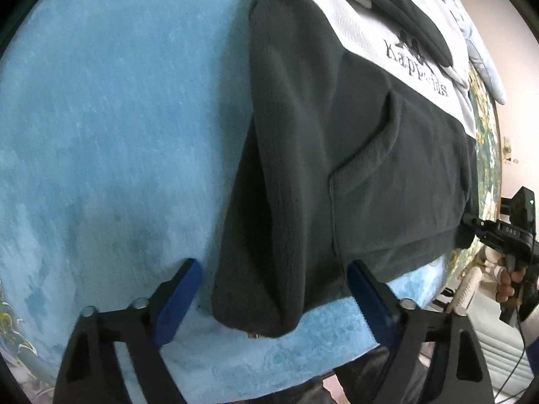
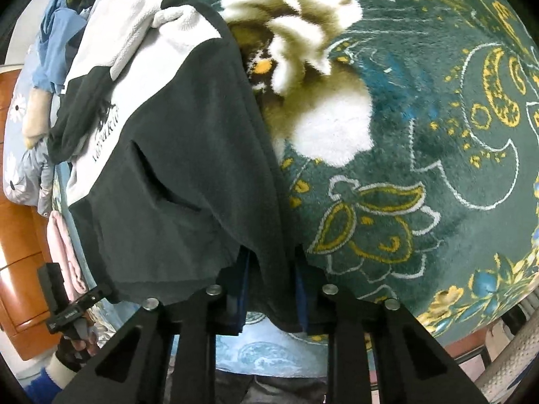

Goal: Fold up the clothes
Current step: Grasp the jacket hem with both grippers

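1. Fleece sweatshirt (image 1: 337,168), dark grey with a white printed chest band, lies flat on the plush blue-and-green patterned blanket (image 1: 118,118).
2. Left gripper (image 1: 274,296) stands open over the sweatshirt's hem corner, blue pads apart, not pressing it.
3. Right gripper (image 2: 271,289) pinches the sweatshirt's other hem corner.

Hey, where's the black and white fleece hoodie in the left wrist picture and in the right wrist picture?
Left wrist: black and white fleece hoodie fills centre and upper right; its hem corner lies between the open left gripper fingers.
Right wrist: hoodie fills centre-left; the right gripper pinches its hem.
Shared landmark: the printed chest logo.
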{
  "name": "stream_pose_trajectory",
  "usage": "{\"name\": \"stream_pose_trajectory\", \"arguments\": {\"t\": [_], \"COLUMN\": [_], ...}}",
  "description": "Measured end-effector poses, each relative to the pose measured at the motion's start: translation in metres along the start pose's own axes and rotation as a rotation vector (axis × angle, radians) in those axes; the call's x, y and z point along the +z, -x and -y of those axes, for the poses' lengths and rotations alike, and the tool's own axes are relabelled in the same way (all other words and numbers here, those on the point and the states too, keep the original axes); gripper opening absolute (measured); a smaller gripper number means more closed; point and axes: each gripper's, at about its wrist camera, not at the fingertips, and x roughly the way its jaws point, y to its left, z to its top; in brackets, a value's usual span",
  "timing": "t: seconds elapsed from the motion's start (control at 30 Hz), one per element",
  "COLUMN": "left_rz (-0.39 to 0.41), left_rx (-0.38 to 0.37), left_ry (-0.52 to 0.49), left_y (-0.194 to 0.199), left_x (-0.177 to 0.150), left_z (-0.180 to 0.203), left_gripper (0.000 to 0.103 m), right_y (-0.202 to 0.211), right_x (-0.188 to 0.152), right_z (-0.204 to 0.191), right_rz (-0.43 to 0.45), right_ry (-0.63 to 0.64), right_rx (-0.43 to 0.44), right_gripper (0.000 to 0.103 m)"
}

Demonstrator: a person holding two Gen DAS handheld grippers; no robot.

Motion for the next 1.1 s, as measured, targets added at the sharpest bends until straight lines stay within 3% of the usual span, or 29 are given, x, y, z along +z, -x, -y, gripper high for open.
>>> {"name": "stream_pose_trajectory", "arguments": {"t": [0.07, 0.17, 0.37, 0.5, 0.67, 0.73, 0.8, 0.83, 0.97, 1.1], "left_rz": [-0.005, -0.006, -0.010, -0.008, -0.022, -0.026, -0.023, -0.020, 0.001, 0.051], "left_rx": [-0.013, 0.001, 0.000, 0.003, 0.006, 0.008, 0.007, 0.002, -0.035, -0.124], "left_ry": [0.011, 0.027, 0.055, 0.064, 0.048, 0.042, 0.047, 0.052, 0.071, 0.110], "left_y": [0.002, 0.004, 0.006, 0.006, 0.005, 0.005, 0.007, 0.009, 0.025, 0.057], "left_x": [-0.003, -0.006, -0.012, -0.017, -0.021, -0.023, -0.026, -0.027, -0.035, -0.036], "left_z": [-0.002, -0.006, -0.007, -0.007, -0.002, 0.001, 0.002, 0.003, 0.006, 0.005], "left_gripper": [0.064, 0.050, 0.040, 0.040, 0.041, 0.041, 0.040, 0.037, 0.028, 0.026], "right_y": [0.000, -0.003, -0.006, -0.002, -0.011, -0.013, -0.008, -0.004, 0.013, 0.054], "right_x": [0.000, 0.003, 0.002, 0.000, 0.003, 0.003, 0.002, 0.002, 0.002, 0.015], "right_z": [-0.001, -0.001, 0.001, 0.011, 0.009, 0.007, 0.006, 0.006, 0.006, -0.004], "right_rz": [0.000, -0.002, -0.016, -0.019, -0.034, -0.033, -0.039, -0.043, -0.053, -0.004], "right_ry": [0.003, 0.016, 0.010, -0.019, 0.000, 0.000, -0.007, -0.012, -0.031, -0.029], "right_rx": [0.006, 0.004, 0.019, 0.026, 0.004, 0.006, 0.022, 0.036, 0.104, 0.239], "right_gripper": [0.023, 0.025, 0.023, 0.024, 0.048, 0.051, 0.040, 0.017, 0.010, 0.010]}}
